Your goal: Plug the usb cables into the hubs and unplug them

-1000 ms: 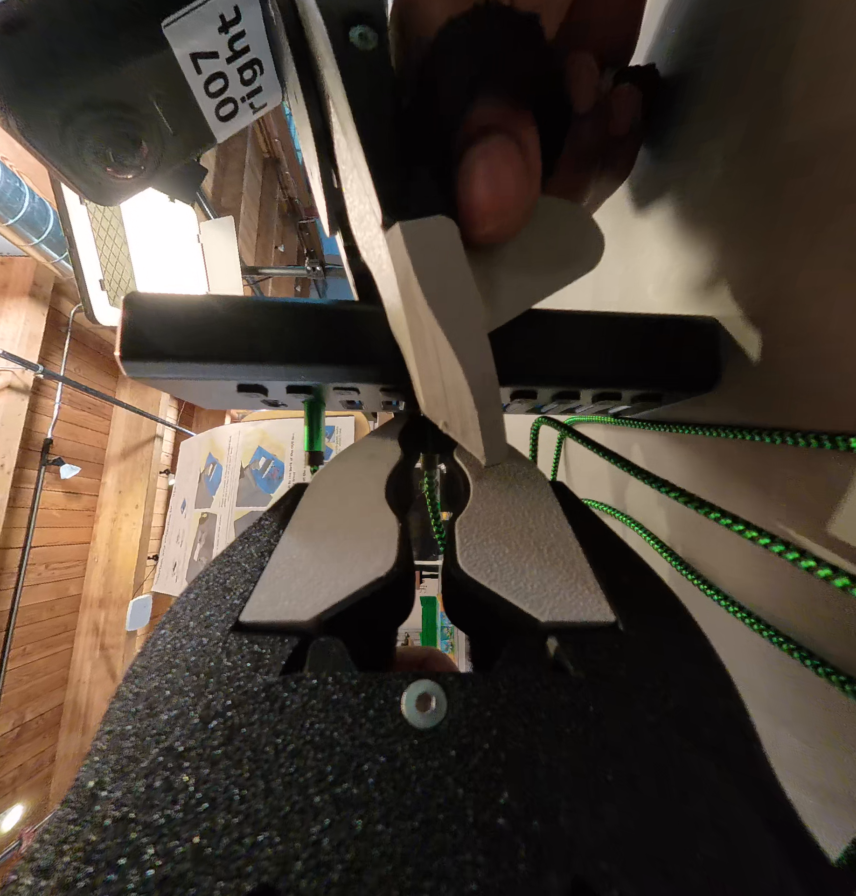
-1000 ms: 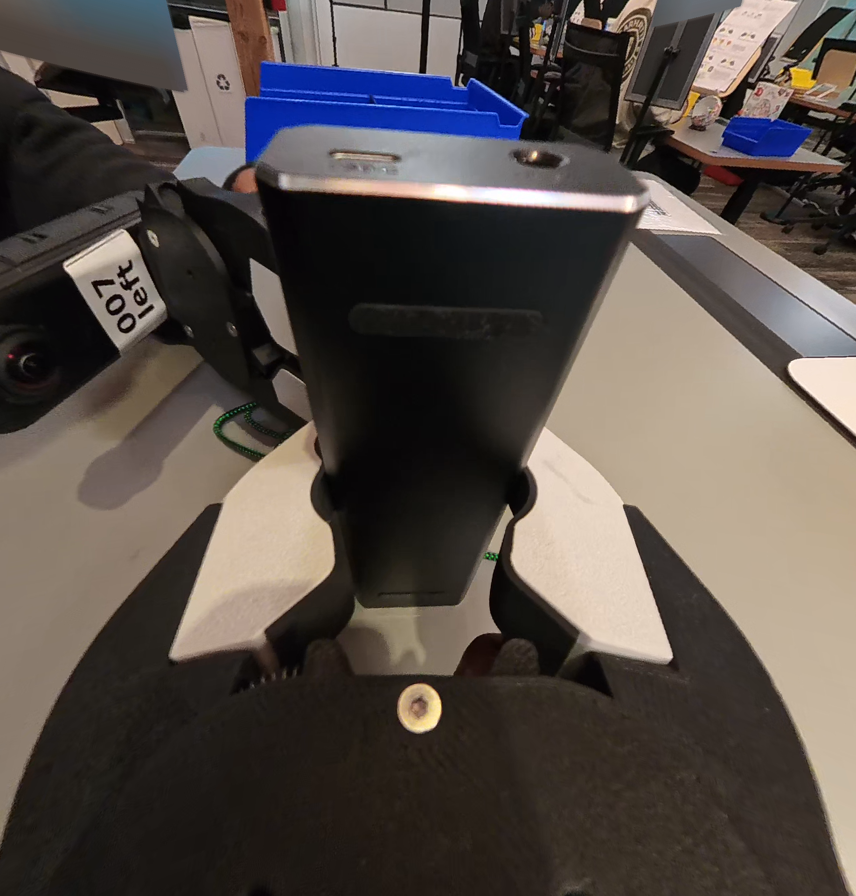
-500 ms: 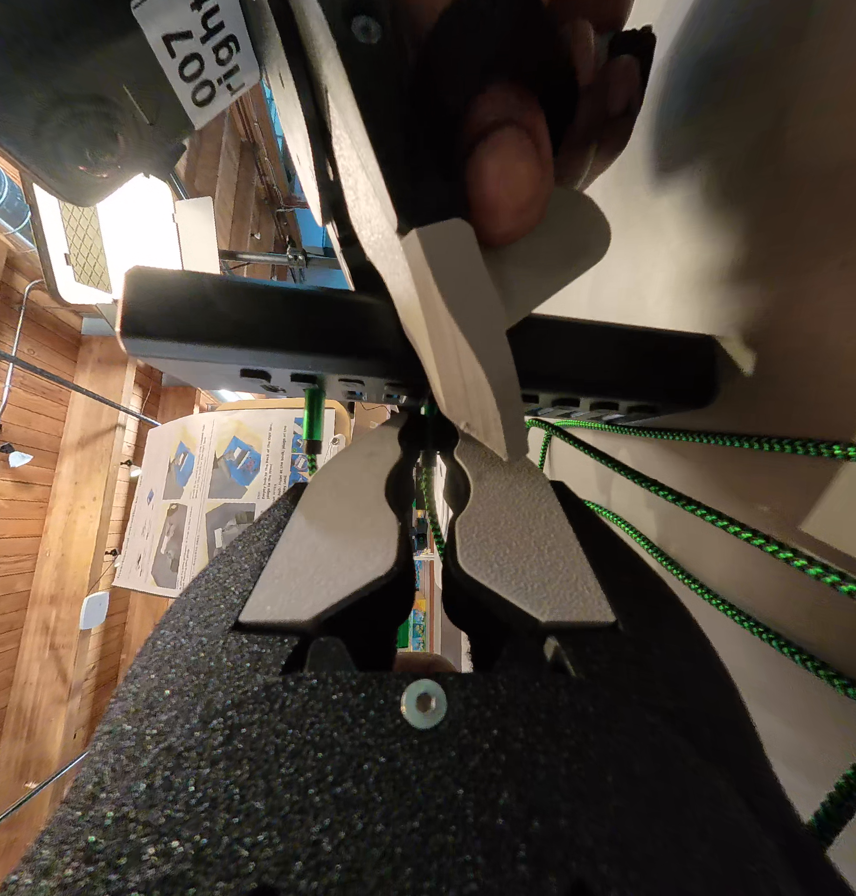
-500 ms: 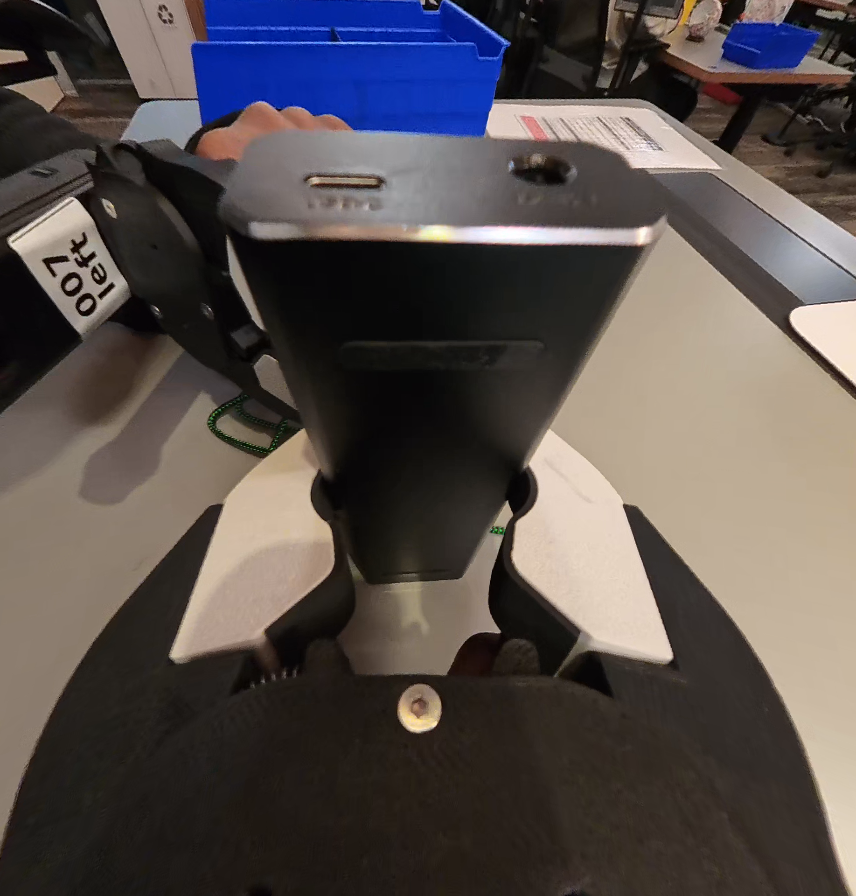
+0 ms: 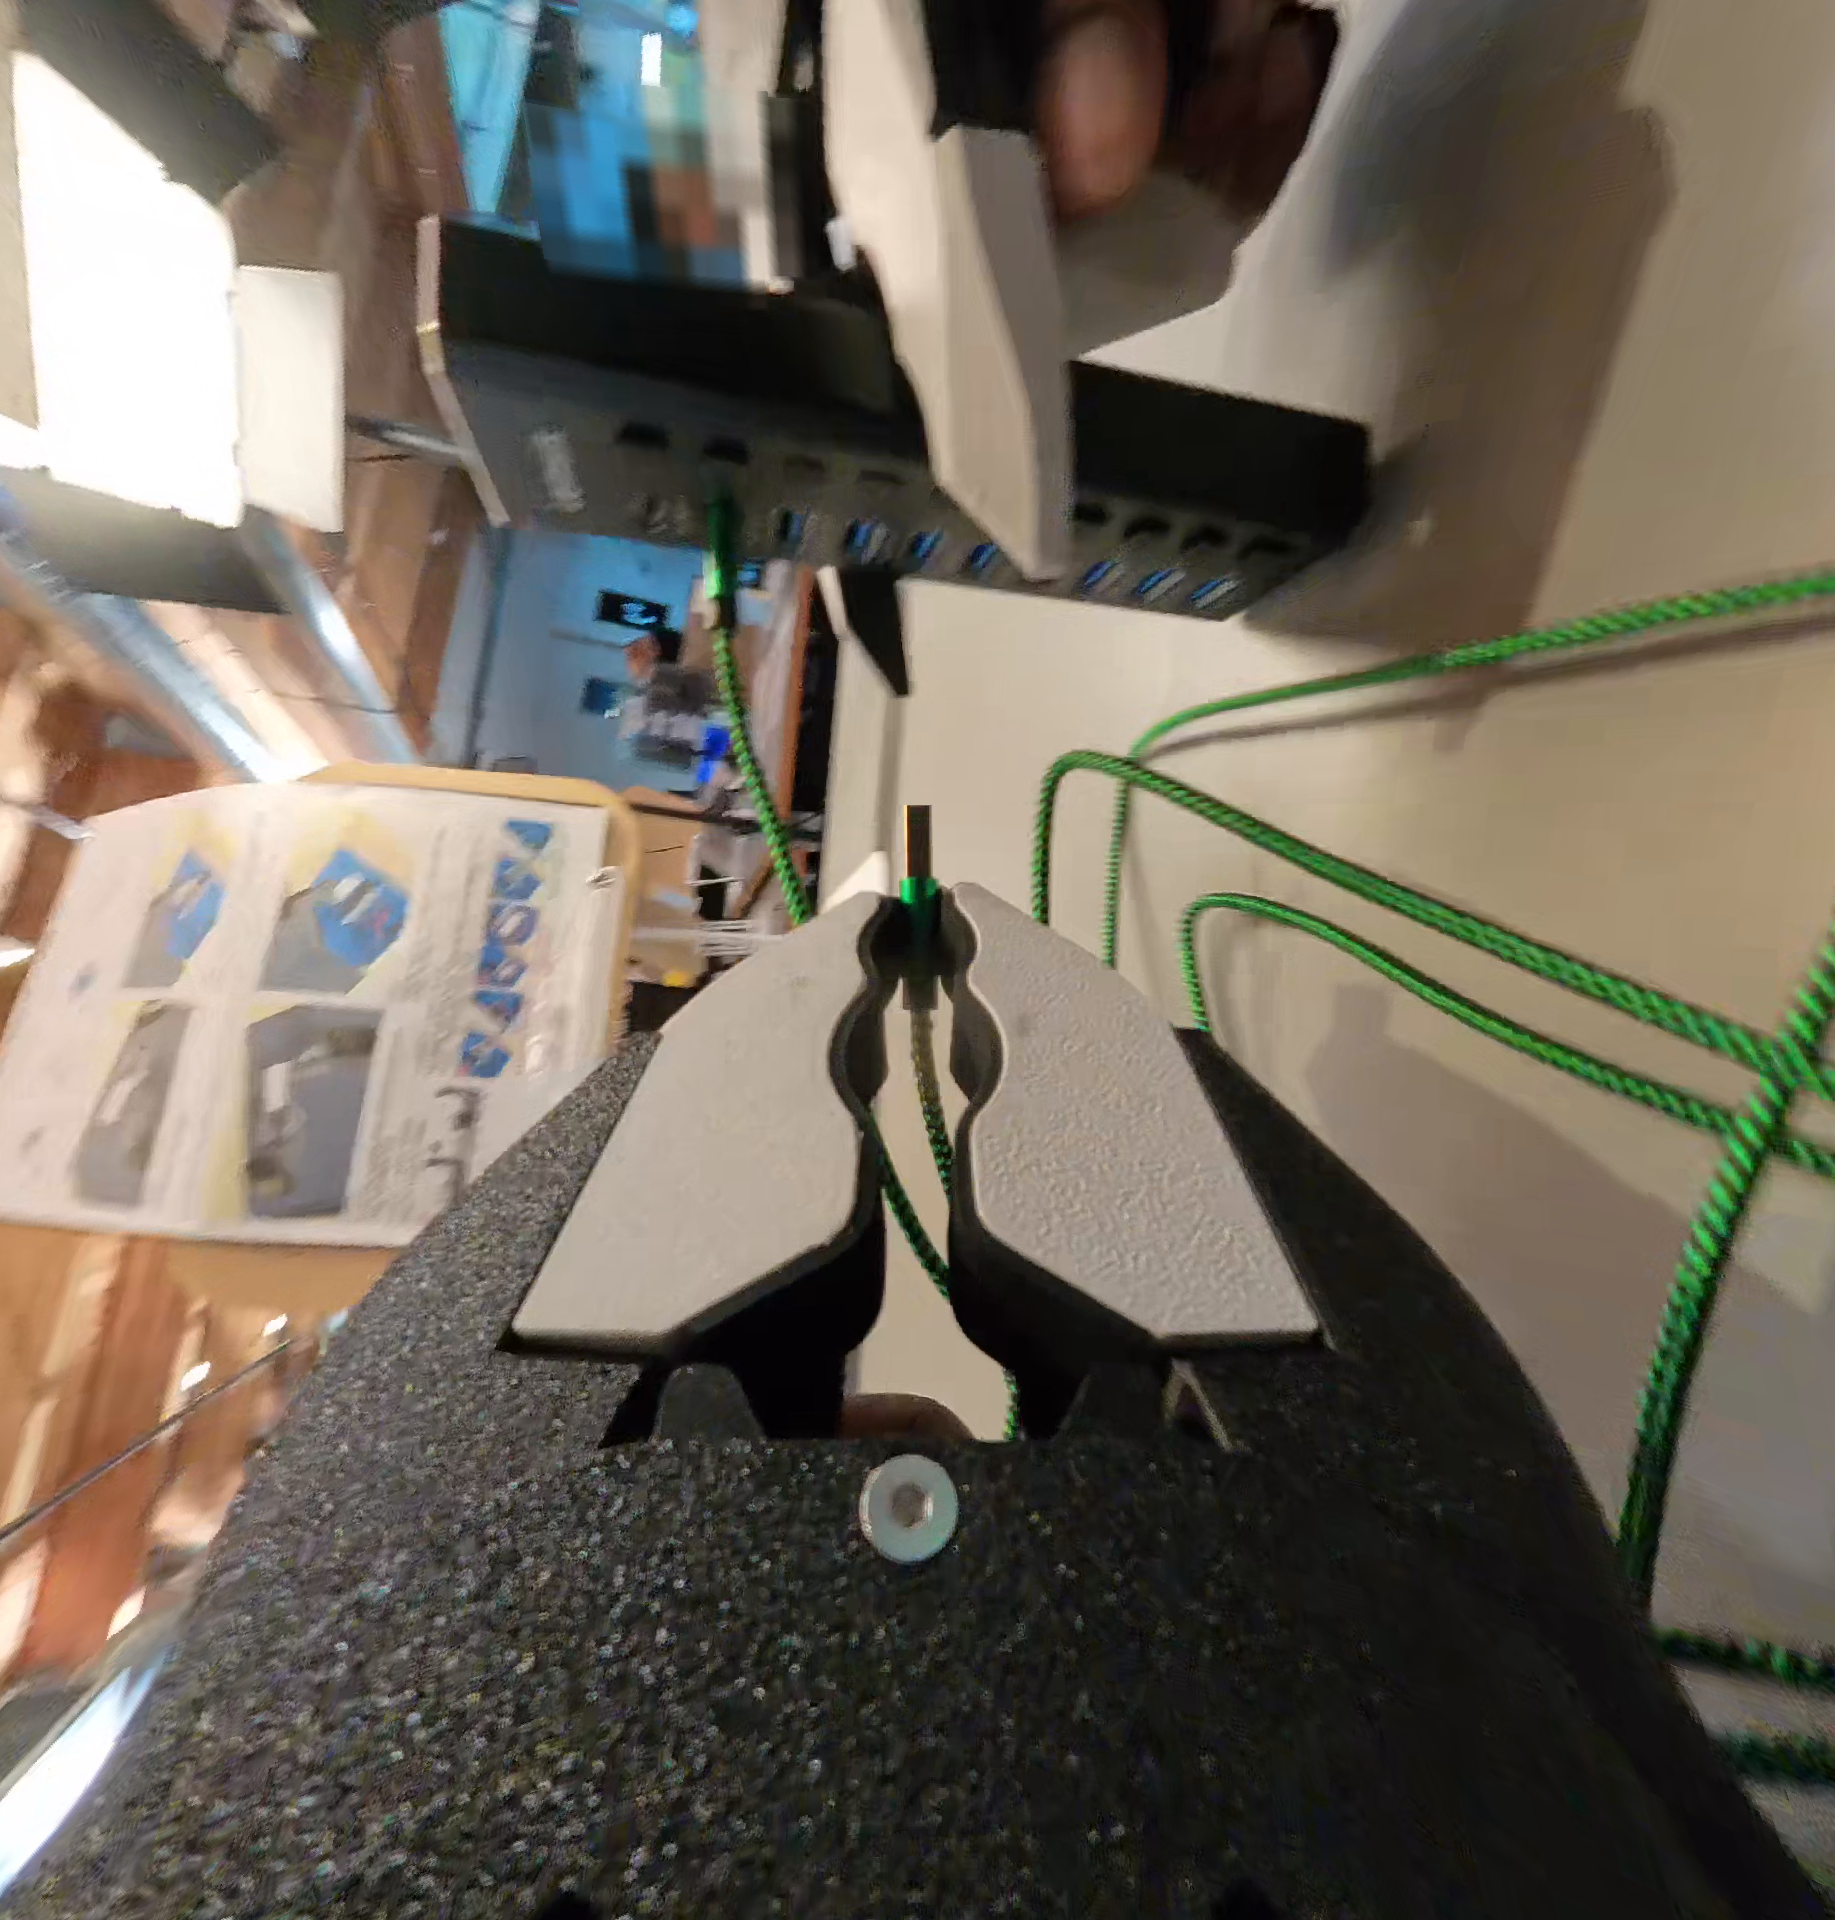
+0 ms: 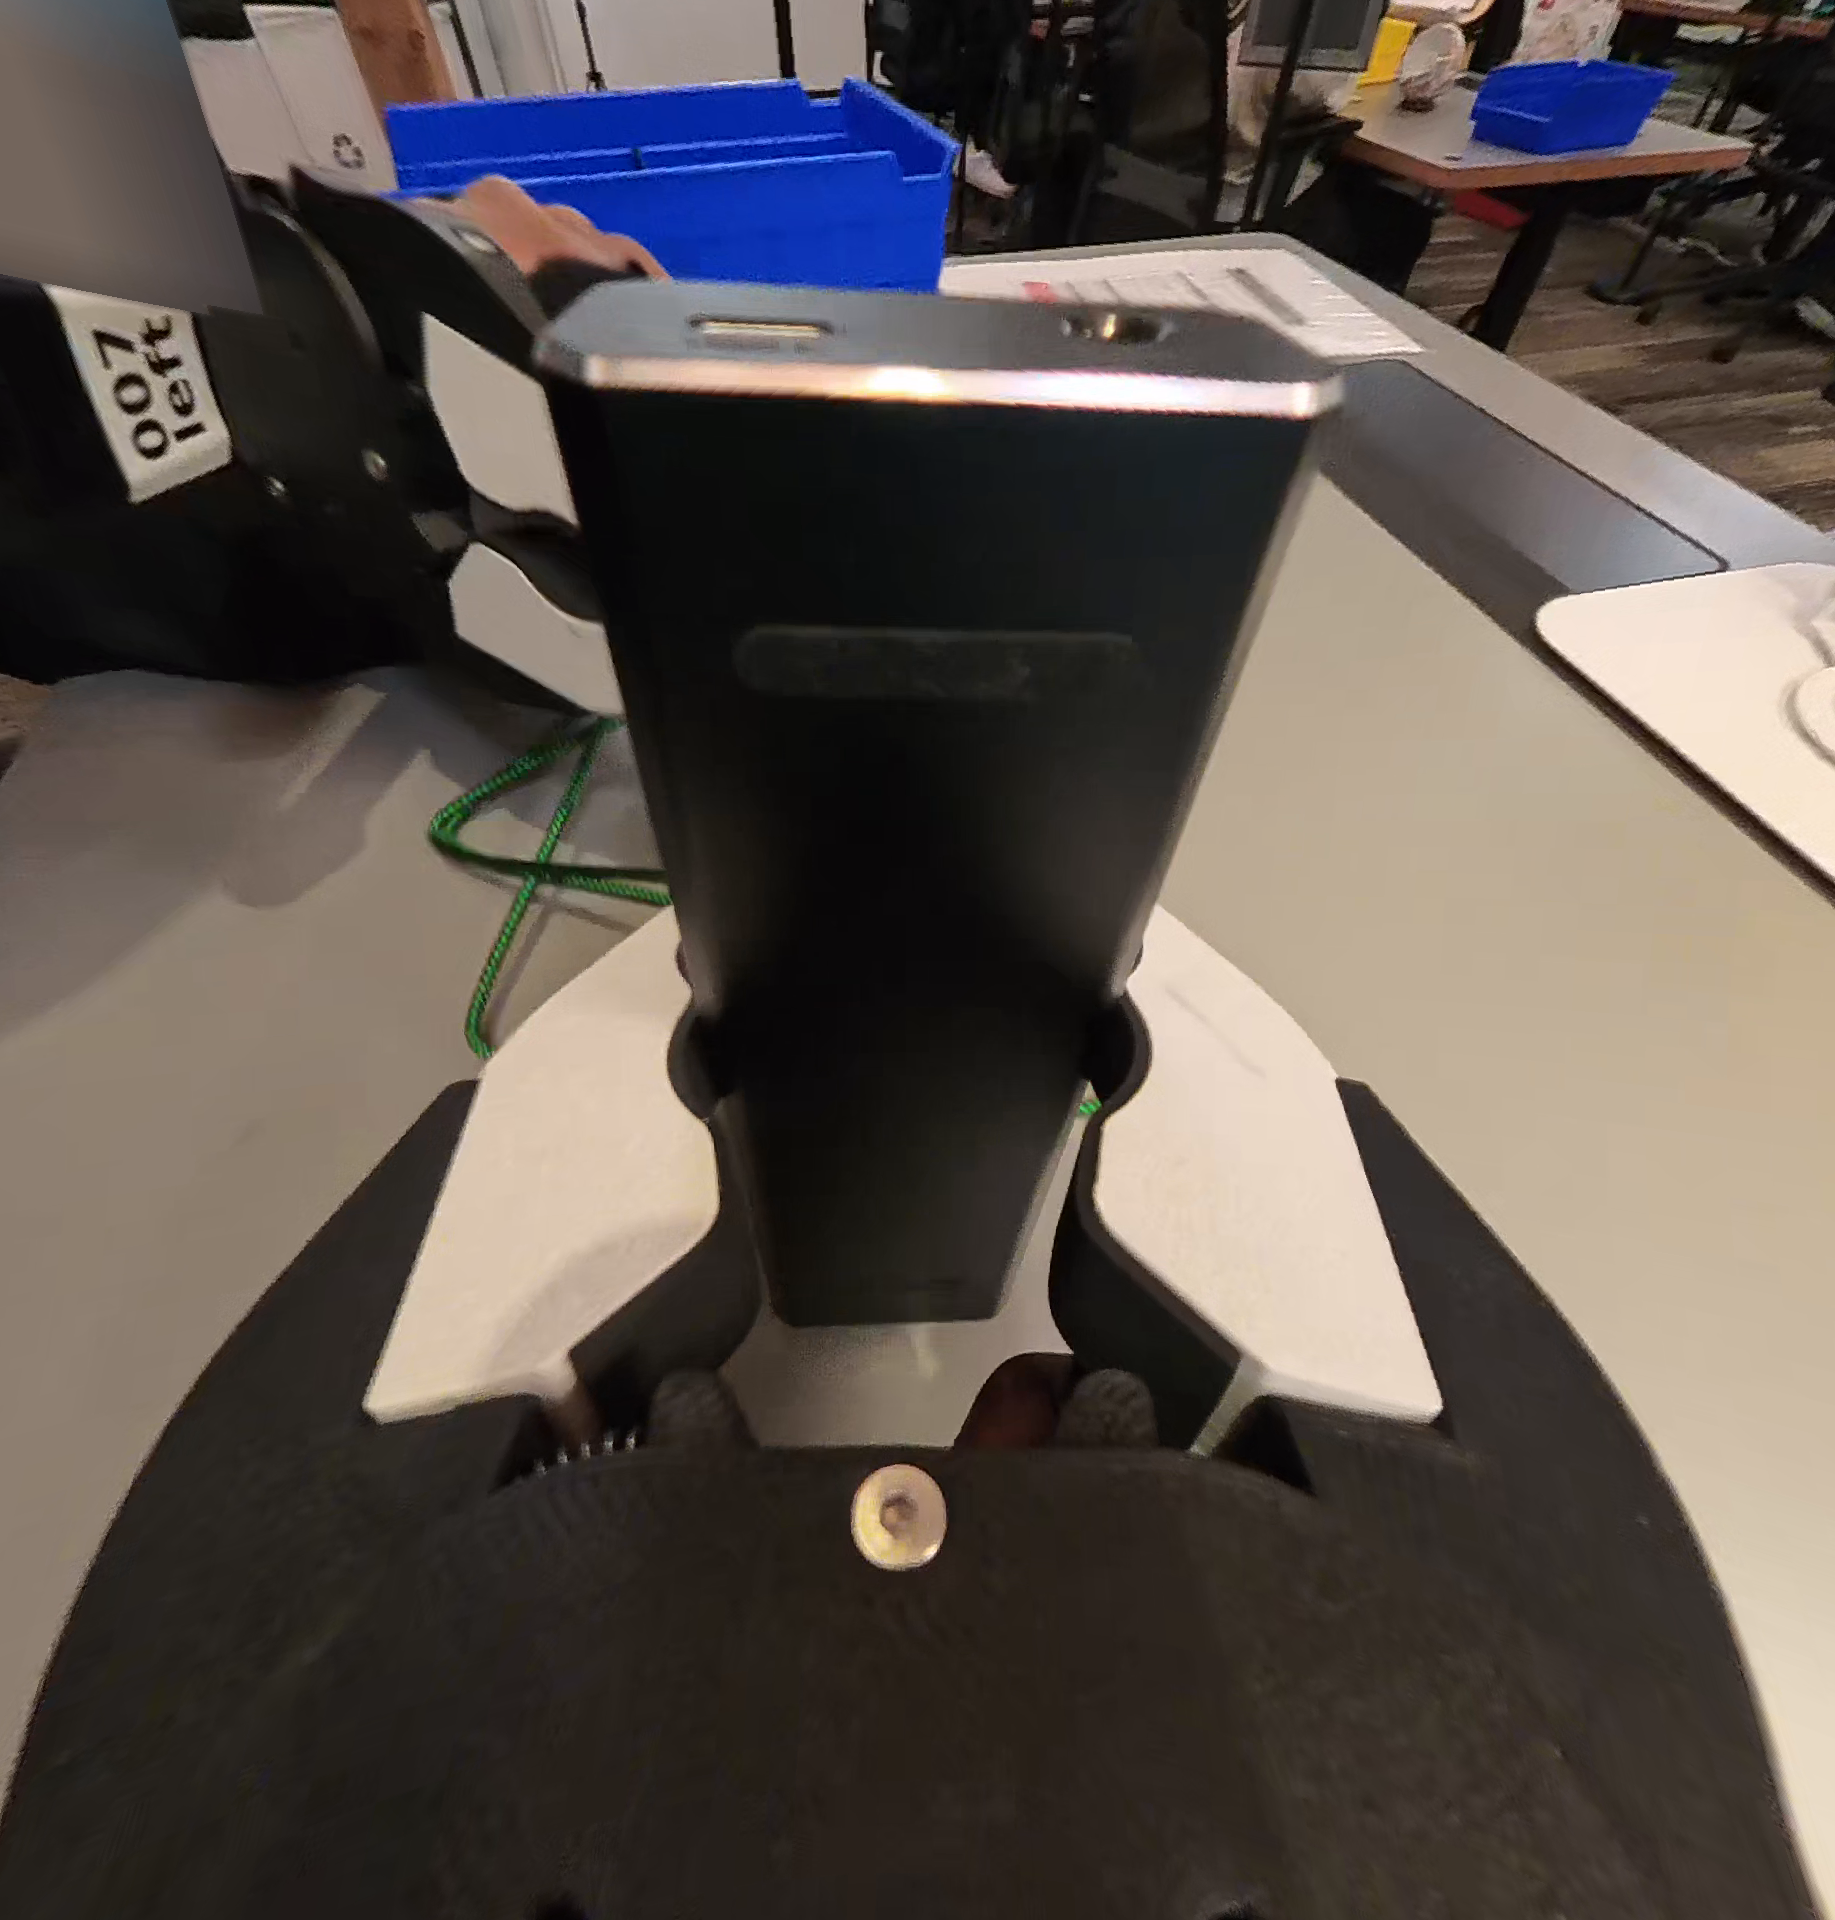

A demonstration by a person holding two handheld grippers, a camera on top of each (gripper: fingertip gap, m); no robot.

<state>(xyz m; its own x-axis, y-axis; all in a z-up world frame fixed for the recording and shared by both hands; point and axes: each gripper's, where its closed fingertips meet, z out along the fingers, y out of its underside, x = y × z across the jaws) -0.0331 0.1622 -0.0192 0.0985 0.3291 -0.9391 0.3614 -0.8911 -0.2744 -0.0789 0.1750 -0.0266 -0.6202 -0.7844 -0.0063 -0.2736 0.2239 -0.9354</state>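
Note:
My right gripper (image 6: 908, 1039) is shut on a long black USB hub (image 6: 923, 748) and holds it up off the grey table (image 6: 1432, 935). In the left wrist view the hub (image 5: 674, 457) shows its row of ports, with the right gripper's fingers (image 5: 986, 395) clamped across it. One green braided cable (image 5: 726, 644) is plugged into the hub near its left end. My left gripper (image 5: 918, 920) is shut on the green-collared plug (image 5: 918, 904) of another cable. Its metal tip points at the hub, a clear gap short of the ports.
Loops of green-black cable (image 5: 1515, 966) lie on the table to the right, and also show in the right wrist view (image 6: 539, 842). A blue bin (image 6: 684, 177) stands at the table's far edge, a white mat (image 6: 1702, 707) at right. A poster board (image 5: 269, 997) stands beyond the table.
My left gripper has drawn back from the hub with the plug in it; the plug was at the ports and is now out in the open. The hub has shifted slightly in view.

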